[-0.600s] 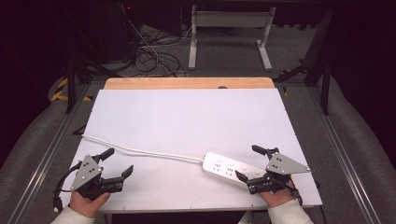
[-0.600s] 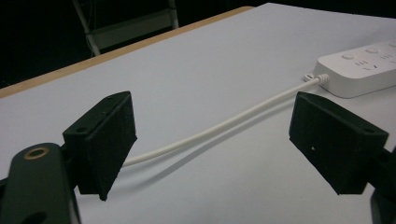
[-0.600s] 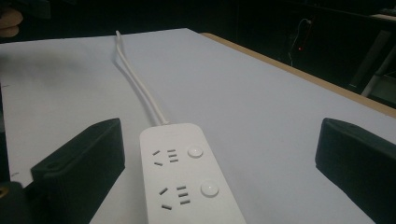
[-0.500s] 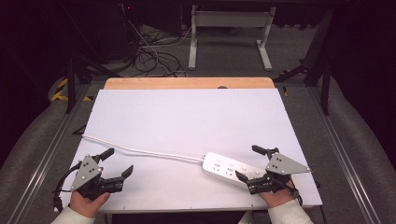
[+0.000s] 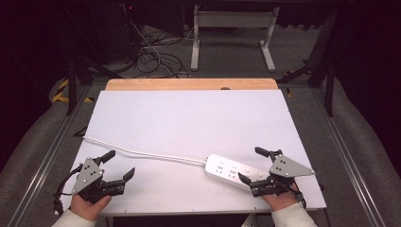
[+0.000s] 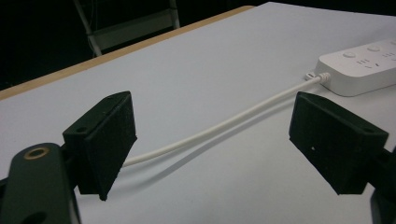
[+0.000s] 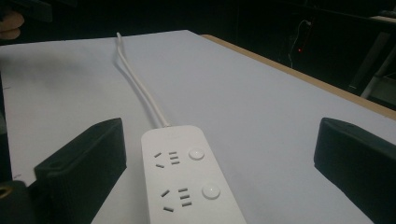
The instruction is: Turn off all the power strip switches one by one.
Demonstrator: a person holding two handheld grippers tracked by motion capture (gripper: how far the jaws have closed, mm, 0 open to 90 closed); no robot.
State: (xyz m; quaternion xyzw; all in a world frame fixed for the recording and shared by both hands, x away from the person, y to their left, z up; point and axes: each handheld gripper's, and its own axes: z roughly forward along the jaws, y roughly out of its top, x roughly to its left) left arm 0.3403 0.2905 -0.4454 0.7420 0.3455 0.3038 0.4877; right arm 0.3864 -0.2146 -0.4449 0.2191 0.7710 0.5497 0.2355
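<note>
A white power strip (image 5: 231,170) lies flat on the white table (image 5: 189,123) toward the front right, with sockets and round buttons on top (image 7: 187,186). Its white cable (image 5: 142,153) runs left across the table to the left edge (image 6: 210,133). My right gripper (image 5: 251,165) rests at the strip's right end, open, and the strip's end lies between its jaws without contact (image 7: 219,158). My left gripper (image 5: 119,164) sits at the front left, open and empty, with the cable (image 6: 210,133) lying beyond its jaws.
A wooden strip (image 5: 189,84) borders the table's far edge. Beyond it stand a white metal frame (image 5: 231,33) and tangled cables (image 5: 151,59) on the floor. Metal rails (image 5: 345,156) run along both sides.
</note>
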